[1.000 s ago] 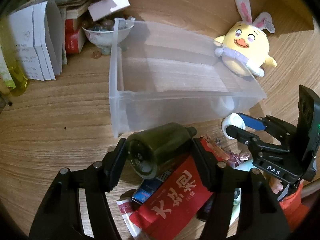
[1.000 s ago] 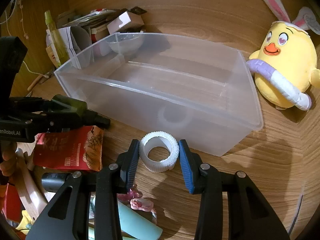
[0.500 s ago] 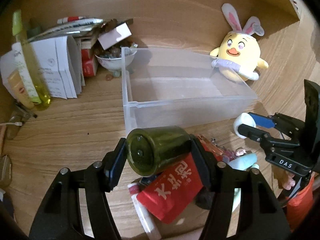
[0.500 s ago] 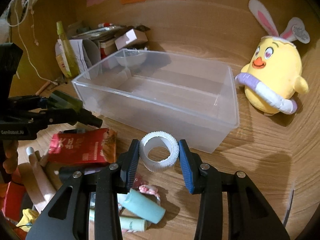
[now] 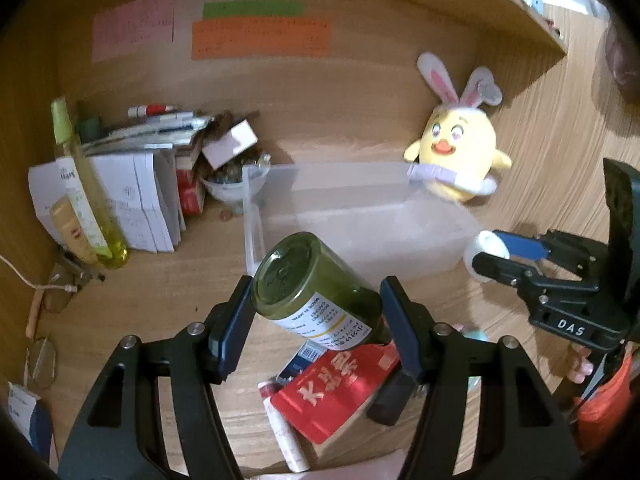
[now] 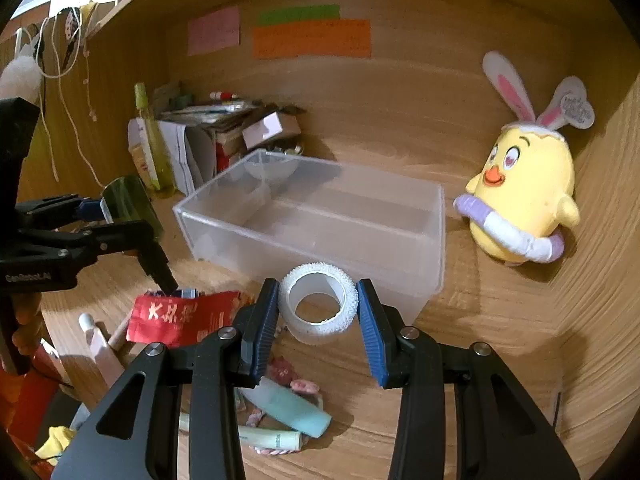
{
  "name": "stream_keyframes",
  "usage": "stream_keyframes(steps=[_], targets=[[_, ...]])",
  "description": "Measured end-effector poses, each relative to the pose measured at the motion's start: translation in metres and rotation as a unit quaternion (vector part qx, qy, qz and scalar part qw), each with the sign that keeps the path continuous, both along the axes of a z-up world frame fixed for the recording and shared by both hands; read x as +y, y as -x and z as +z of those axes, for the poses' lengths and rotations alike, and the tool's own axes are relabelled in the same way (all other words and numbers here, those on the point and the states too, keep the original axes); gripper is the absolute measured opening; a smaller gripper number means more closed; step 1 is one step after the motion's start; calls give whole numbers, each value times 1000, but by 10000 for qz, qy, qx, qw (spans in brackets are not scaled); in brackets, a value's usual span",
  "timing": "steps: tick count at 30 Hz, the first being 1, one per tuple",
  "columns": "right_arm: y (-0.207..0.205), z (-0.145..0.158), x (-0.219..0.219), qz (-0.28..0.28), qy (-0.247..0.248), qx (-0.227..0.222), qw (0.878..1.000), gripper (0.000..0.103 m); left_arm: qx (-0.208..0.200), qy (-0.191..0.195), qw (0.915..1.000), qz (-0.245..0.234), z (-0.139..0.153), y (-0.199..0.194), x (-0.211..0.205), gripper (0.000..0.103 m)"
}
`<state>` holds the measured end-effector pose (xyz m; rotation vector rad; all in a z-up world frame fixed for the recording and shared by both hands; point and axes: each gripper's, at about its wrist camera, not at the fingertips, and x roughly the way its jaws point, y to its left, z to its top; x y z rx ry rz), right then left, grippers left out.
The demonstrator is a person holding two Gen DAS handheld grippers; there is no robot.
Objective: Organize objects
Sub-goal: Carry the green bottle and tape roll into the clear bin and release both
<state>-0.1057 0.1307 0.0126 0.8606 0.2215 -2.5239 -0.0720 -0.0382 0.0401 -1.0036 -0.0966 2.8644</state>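
1. The left gripper point(image 5: 316, 316) had its jaws part-way open and clamped on a dark green bottle point(image 5: 312, 288), held tilted above the desk point(image 5: 160, 300), base toward the camera.
2. The right gripper point(image 6: 318, 312) had its jaws narrower and gripped a white ribbed tape roll point(image 6: 318, 306), off the desk, its hole facing the camera.
3. Below both, at the near edge of the desk, lay a clutter: a red snack packet point(image 6: 180, 318), a mint-green tube point(image 6: 292, 406) and a white pen point(image 6: 96, 344).
4. Just beyond stood a clear plastic bin point(image 6: 320, 220), empty and open-topped, nothing between it and the held things.
5. To the right of the bin sat a yellow chick plush point(image 6: 524, 200) with rabbit ears, near its right wall.
6. At the far left corner stood papers and boxes point(image 5: 132, 196), a yellow-green spray bottle point(image 5: 88, 196) and a small bowl point(image 5: 232, 188) touching the bin's far left corner.
7. Sticky notes point(image 5: 260, 40) hung on the back wall.
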Motion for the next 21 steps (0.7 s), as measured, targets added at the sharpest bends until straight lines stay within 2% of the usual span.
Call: stream_keyframes(steps=[13, 21], targets=[[21, 23, 8, -198, 226, 250, 9992, 36, 537, -107, 9983, 177, 33, 21, -5, 63], [41, 40, 6, -288, 320, 410, 9982, 36, 663, -132, 9974, 249, 43, 43, -8, 63]])
